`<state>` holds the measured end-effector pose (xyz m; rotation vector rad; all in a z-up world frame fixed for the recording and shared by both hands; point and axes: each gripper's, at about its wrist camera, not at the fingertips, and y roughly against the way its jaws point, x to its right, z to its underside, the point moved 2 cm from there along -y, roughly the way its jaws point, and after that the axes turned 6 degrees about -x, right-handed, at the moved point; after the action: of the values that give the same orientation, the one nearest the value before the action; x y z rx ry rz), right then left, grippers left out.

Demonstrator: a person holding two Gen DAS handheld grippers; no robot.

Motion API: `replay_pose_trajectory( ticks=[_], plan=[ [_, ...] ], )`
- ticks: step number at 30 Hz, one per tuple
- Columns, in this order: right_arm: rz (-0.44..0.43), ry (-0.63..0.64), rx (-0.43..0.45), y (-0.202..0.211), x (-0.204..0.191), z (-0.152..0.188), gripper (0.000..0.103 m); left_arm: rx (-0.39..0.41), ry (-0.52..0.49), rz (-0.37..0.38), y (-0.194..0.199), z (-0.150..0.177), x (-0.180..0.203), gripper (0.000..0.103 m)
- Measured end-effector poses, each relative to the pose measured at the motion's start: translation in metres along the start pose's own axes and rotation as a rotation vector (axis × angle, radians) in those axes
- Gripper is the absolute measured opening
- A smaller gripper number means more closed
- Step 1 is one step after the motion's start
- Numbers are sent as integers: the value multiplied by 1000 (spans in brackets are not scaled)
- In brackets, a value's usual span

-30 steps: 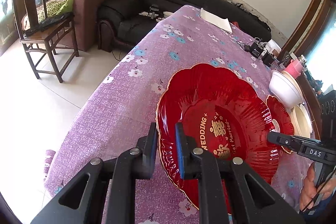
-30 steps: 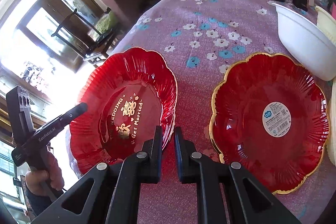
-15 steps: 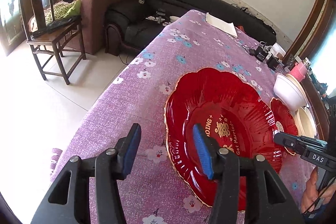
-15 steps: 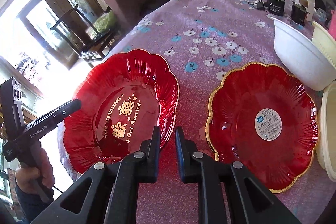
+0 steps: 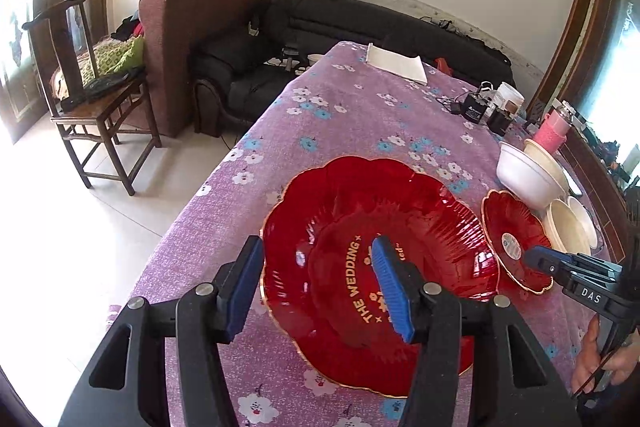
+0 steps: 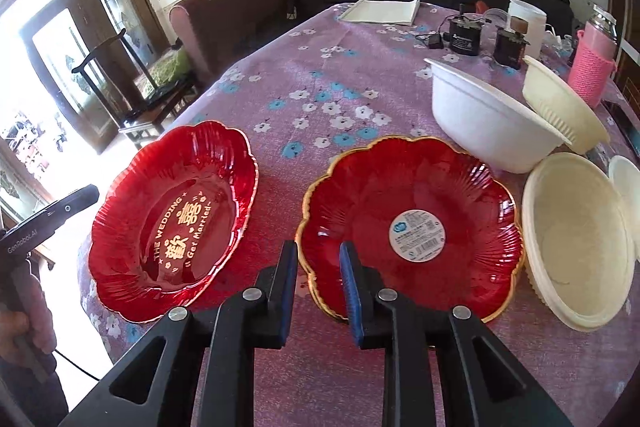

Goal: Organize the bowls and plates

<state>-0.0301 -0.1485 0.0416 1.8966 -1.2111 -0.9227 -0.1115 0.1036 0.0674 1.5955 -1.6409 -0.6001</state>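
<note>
A scalloped red glass plate with gold wedding lettering (image 6: 176,223) lies flat at the lower left of the right wrist view, on the purple flowered tablecloth (image 6: 320,83). Just beside it, at centre right and not touching, lies a second scalloped red plate with a gold rim and a round white sticker (image 6: 412,227). In the left wrist view the lettered plate fills the lower centre.

The left gripper (image 5: 320,287) has just been opening; its blue pads stand wide apart on either side of the lettered plate's near rim without pressing it. The right gripper (image 6: 318,283) has also been opening, to a narrow gap, over the sticker plate's near rim, gripping nothing.

Further right stand a white plastic bowl (image 6: 488,123), two cream ribbed bowls (image 6: 568,227), and a pink knitted bottle (image 6: 592,63) at the upper right.
</note>
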Motion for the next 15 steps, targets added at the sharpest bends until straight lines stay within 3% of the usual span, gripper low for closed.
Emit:
replay_pose_trajectory(
  ticks=[8, 15],
  plan=[
    [41, -65, 32, 13, 41, 14, 24, -10, -123, 46, -1, -10, 62, 59],
    [12, -173, 40, 27, 81, 33, 24, -87, -244, 115, -22, -17, 127, 59]
  ],
)
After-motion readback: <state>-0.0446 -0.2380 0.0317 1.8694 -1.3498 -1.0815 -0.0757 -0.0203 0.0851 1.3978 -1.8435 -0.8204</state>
